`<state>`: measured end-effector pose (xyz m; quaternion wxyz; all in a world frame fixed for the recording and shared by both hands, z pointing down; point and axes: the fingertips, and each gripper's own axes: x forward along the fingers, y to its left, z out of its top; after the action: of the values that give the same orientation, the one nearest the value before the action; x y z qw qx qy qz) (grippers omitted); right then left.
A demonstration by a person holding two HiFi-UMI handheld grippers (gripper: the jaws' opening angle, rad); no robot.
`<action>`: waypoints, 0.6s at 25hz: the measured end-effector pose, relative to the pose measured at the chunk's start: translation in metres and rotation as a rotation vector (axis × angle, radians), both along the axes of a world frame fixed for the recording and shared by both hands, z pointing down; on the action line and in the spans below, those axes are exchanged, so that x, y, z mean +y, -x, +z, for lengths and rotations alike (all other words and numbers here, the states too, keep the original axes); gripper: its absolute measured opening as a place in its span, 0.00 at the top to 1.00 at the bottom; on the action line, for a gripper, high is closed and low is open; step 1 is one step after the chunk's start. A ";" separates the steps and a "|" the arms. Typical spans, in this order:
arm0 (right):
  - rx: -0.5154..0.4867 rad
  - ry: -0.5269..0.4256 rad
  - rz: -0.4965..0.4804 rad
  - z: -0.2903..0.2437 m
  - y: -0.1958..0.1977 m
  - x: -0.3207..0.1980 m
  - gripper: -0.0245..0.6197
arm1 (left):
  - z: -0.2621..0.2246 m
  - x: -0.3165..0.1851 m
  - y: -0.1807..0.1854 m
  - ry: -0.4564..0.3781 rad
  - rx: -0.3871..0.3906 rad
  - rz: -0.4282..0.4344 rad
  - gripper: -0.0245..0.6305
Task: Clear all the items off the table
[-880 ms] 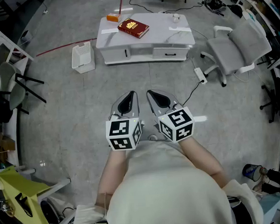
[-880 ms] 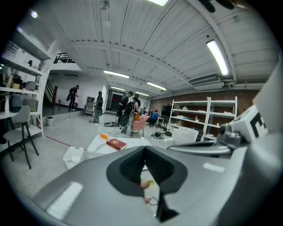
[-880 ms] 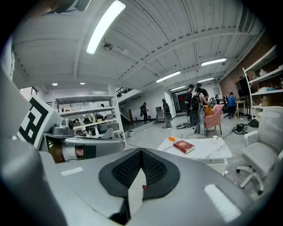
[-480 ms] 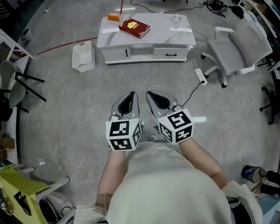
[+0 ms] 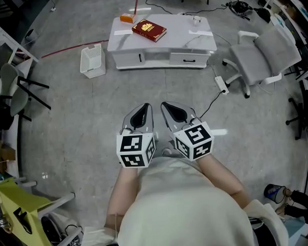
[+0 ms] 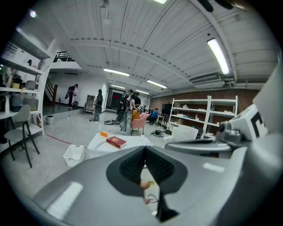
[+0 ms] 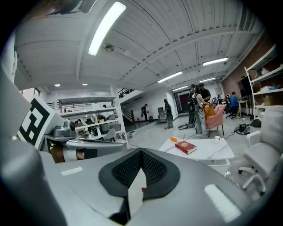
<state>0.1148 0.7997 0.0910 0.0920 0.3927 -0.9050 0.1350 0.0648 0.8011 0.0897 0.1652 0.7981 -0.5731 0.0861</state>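
The left gripper (image 5: 142,111) and right gripper (image 5: 173,110) are both closed tight and empty, side by side, so this looks like the approach step. The table (image 5: 174,33) stands well ahead of them, with a red book (image 5: 149,30) and an orange box (image 5: 126,18) still on it. The next move calls for getting closer and opening one gripper over an item, probably the book.

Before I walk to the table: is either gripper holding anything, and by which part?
Nothing is held: the left gripper and right gripper are shut and empty. The red book lies on the table.
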 end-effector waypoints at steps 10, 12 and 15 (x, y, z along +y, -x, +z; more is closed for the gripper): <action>-0.015 0.023 0.013 0.003 0.000 -0.026 0.96 | 0.001 -0.023 0.002 0.005 -0.010 0.009 0.95; -0.014 0.020 0.013 0.002 0.003 -0.034 0.96 | 0.000 -0.031 0.002 0.001 -0.019 0.015 0.95; -0.007 0.029 0.005 0.003 0.008 -0.047 0.96 | -0.001 -0.046 0.005 -0.004 -0.022 0.017 0.95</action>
<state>0.1071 0.7524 0.0939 0.0941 0.3932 -0.9023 0.1495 0.0602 0.7550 0.0885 0.1566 0.8023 -0.5681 0.0952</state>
